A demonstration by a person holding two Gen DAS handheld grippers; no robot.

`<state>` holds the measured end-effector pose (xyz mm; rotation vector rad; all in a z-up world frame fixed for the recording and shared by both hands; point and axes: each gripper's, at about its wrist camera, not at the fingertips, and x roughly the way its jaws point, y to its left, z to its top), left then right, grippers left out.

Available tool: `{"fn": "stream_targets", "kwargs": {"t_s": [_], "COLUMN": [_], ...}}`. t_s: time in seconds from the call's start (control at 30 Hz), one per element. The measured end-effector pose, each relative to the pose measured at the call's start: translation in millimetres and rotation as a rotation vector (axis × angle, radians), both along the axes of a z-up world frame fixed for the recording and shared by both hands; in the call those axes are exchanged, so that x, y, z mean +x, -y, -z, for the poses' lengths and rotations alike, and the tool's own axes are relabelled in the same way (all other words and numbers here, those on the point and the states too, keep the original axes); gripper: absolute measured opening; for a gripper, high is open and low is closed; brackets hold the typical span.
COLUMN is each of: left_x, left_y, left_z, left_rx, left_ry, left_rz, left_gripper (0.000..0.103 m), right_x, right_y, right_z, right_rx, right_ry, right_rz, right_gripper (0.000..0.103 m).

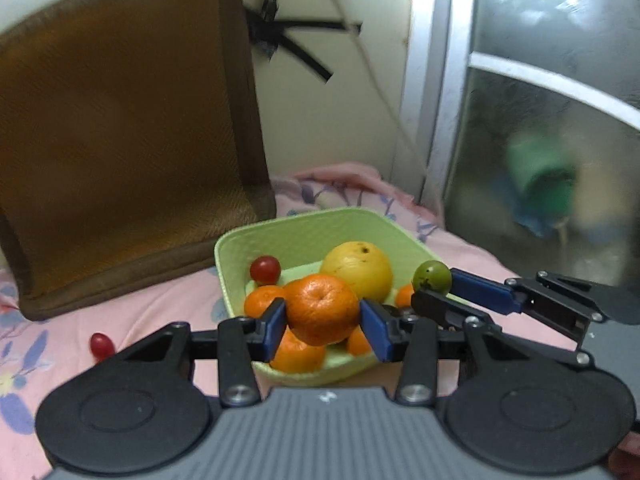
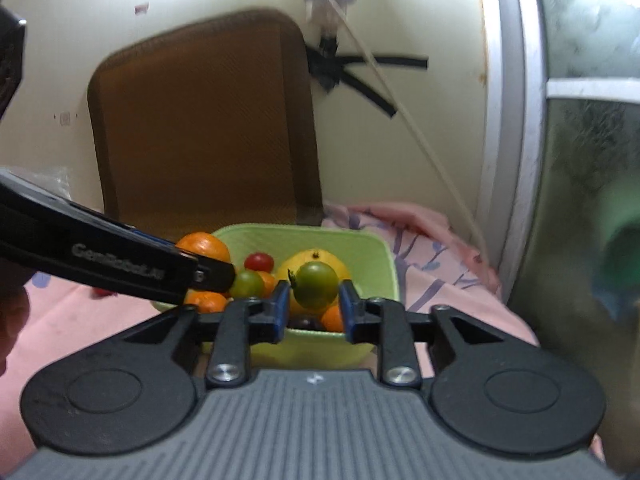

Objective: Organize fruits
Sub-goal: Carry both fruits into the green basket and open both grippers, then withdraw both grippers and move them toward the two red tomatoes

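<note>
A light green bowl (image 1: pixel 304 236) sits on the pink sheet and holds a big yellow fruit (image 1: pixel 358 270), several tangerines and a red cherry tomato (image 1: pixel 265 270). My left gripper (image 1: pixel 323 320) is shut on a tangerine (image 1: pixel 322 308) just above the bowl's fruit. In the right wrist view, my right gripper (image 2: pixel 314 300) is shut on a green tomato (image 2: pixel 315 284) over the bowl (image 2: pixel 360 240). The right gripper (image 1: pixel 434 288) also shows at the bowl's right rim with the green tomato (image 1: pixel 432 276). A second green tomato (image 2: pixel 247 284) lies in the bowl.
A red cherry tomato (image 1: pixel 102 346) lies loose on the pink floral sheet (image 1: pixel 152 300) left of the bowl. A brown cushion (image 1: pixel 120 140) leans on the wall behind. A metal-framed glass door (image 1: pixel 540 140) stands at the right, and a white cable (image 2: pixel 400 100) hangs down the wall.
</note>
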<state>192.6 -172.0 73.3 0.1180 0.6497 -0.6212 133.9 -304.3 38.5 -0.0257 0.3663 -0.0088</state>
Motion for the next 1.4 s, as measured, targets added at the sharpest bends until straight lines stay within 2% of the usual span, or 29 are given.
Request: {"fn": "stream_targets", "kwargs": {"t_s": [0.03,0.13,0.2,0.33,0.47,0.6,0.67,0.83,0.93,1.13,1.27,1.4], "left_x": [7,14,13,3,-20,-45,-57,-94,-115,-126,-126,-114], "left_y": [2,3,-2,-23,-69,-104,-113,-118,-119,-137,-155,-177], "left_z": [5,12,11,0,-8,3,12,31,40,42,37,40], "left_rx": [0.004,0.001,-0.011,-0.056,-0.077,0.027,0.065,0.125,0.154,0.139,0.126,0.13], "left_ry": [-0.019,-0.022,-0.011,0.015,0.057,0.083,0.069,0.073,0.099,0.092,0.114,0.133], "left_rz": [0.0,-0.001,-0.004,-0.027,-0.115,-0.279,-0.346,-0.37,-0.352,-0.371,-0.42,-0.49], "left_gripper": [0.051,0.063,0.066,0.066,0.066,0.067,0.067,0.067,0.068,0.069,0.071,0.071], "right_x": [1,-5,-9,-11,-20,-40,-57,-97,-114,-116,-112,-108], "right_y": [0,2,4,6,3,-13,-23,-51,-71,-95,-108,-123], "right_z": [3,5,3,2,0,-2,3,19,17,22,24,29], "right_rx": [0.004,-0.007,0.008,0.027,0.057,0.098,0.139,0.242,0.225,0.207,0.195,0.128], "right_ry": [0.001,0.027,0.055,0.068,0.061,0.035,0.014,-0.04,-0.038,-0.105,-0.129,-0.158], "right_rz": [-0.001,0.006,0.016,0.048,0.075,0.064,0.053,0.043,0.03,0.0,-0.031,-0.052], "right_gripper": [0.053,0.053,0.054,0.053,0.053,0.053,0.053,0.053,0.055,0.057,0.057,0.057]}}
